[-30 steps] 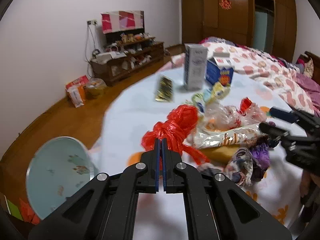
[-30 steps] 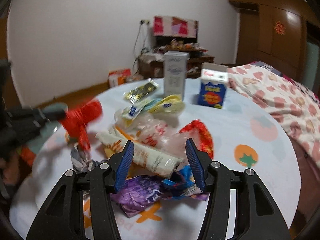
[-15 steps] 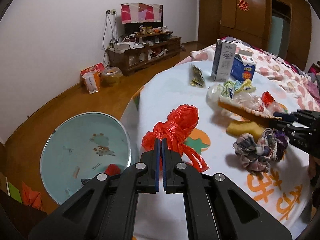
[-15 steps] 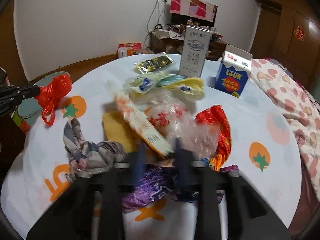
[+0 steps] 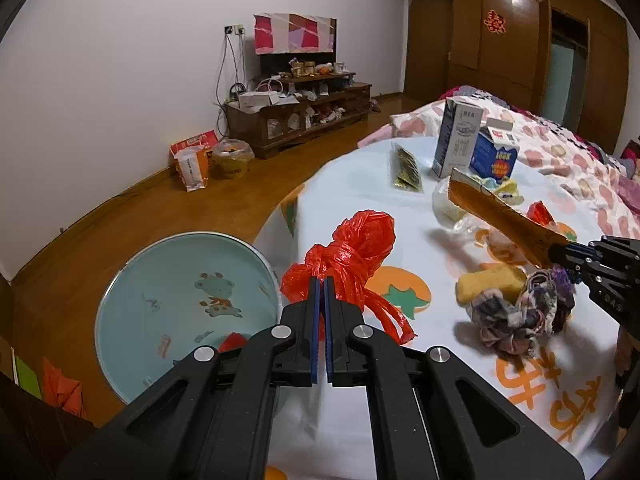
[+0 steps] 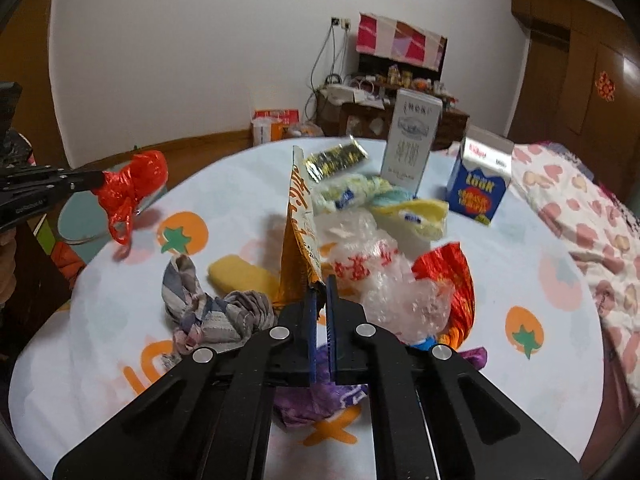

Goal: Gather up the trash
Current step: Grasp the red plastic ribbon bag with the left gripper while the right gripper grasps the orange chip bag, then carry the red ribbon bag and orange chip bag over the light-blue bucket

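My left gripper (image 5: 319, 280) is shut on a knotted red plastic bag (image 5: 352, 244), held above the table's left edge. In the right wrist view that red bag (image 6: 130, 184) hangs from the left gripper (image 6: 98, 179) at far left. My right gripper (image 6: 319, 282) is shut on the lower end of a long orange snack wrapper (image 6: 301, 224), which stands up over the trash pile. The left wrist view shows the same wrapper (image 5: 500, 216) slanting up from the right gripper (image 5: 554, 250). A pale blue round bin (image 5: 180, 304) sits on the floor beside the table.
On the round table (image 6: 248, 184) lie a crumpled cloth (image 6: 216, 312), a yellow sponge (image 6: 240, 278), clear and red wrappers (image 6: 400, 280), a purple wrapper (image 6: 320, 396), a gold sachet (image 6: 336, 158). Two cartons (image 6: 412, 140) stand at the back. A bed (image 5: 560, 152) lies to the right.
My right gripper has shut on the orange wrapper and raised it out of the pile. The left gripper has carried the red bag leftward toward the table edge, near the bin.
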The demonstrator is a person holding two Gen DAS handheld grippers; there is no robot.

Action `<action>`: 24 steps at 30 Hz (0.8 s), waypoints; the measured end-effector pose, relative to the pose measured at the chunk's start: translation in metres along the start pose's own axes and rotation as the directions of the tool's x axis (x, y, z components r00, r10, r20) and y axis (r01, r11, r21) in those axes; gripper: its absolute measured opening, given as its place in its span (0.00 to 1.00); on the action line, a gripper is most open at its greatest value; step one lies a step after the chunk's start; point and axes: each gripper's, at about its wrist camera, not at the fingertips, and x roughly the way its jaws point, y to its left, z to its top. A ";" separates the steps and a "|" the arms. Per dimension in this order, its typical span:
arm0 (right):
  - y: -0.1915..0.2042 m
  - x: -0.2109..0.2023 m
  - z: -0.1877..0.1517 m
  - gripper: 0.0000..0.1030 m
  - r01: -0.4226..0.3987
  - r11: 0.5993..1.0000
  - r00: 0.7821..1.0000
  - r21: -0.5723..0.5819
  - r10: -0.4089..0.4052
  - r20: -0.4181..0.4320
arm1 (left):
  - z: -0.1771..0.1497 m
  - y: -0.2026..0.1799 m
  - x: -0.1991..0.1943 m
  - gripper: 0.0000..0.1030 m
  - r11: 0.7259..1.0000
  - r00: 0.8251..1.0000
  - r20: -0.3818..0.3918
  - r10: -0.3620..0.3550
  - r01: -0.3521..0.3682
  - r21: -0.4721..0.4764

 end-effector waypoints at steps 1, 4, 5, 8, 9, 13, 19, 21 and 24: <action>0.002 -0.002 0.002 0.05 -0.001 1.000 1.000 -0.004 0.001 0.013 | 0.000 0.002 -0.002 0.02 1.000 1.000 0.007 0.006 -0.006 -0.004; 0.008 -0.005 0.009 0.05 -0.002 1.000 0.999 -0.011 0.002 0.050 | 0.002 0.009 -0.007 0.02 0.999 0.999 0.026 0.026 -0.026 -0.022; 0.009 -0.006 0.012 0.05 -0.003 1.000 0.998 -0.012 0.004 0.060 | 0.003 0.011 -0.009 0.02 0.999 0.999 0.032 0.035 -0.034 -0.026; 0.013 -0.006 0.020 0.05 0.002 1.000 0.997 -0.013 -0.001 0.079 | 0.003 0.020 -0.015 0.02 0.997 0.997 0.052 0.063 -0.060 -0.050; 0.014 -0.006 0.022 0.05 0.003 1.000 0.997 -0.012 -0.002 0.082 | 0.003 0.022 -0.016 0.02 0.997 0.996 0.054 0.066 -0.064 -0.054; 0.016 -0.009 0.031 0.05 0.015 1.000 0.994 0.002 -0.015 0.106 | 0.001 0.029 -0.019 0.02 0.995 0.995 0.064 0.076 -0.071 -0.067; 0.030 -0.008 0.040 0.05 0.000 1.000 0.992 -0.010 0.002 0.123 | 0.001 0.035 -0.027 0.02 0.992 0.991 0.093 0.093 -0.085 -0.093; 0.037 -0.004 0.045 0.05 -0.013 1.000 0.991 -0.019 0.015 0.131 | 0.001 0.038 -0.029 0.02 0.991 0.990 0.099 0.101 -0.091 -0.096; 0.049 0.005 0.051 0.05 -0.034 0.999 0.990 -0.030 0.038 0.135 | 0.000 0.041 -0.030 0.02 0.989 0.987 0.107 0.119 -0.108 -0.102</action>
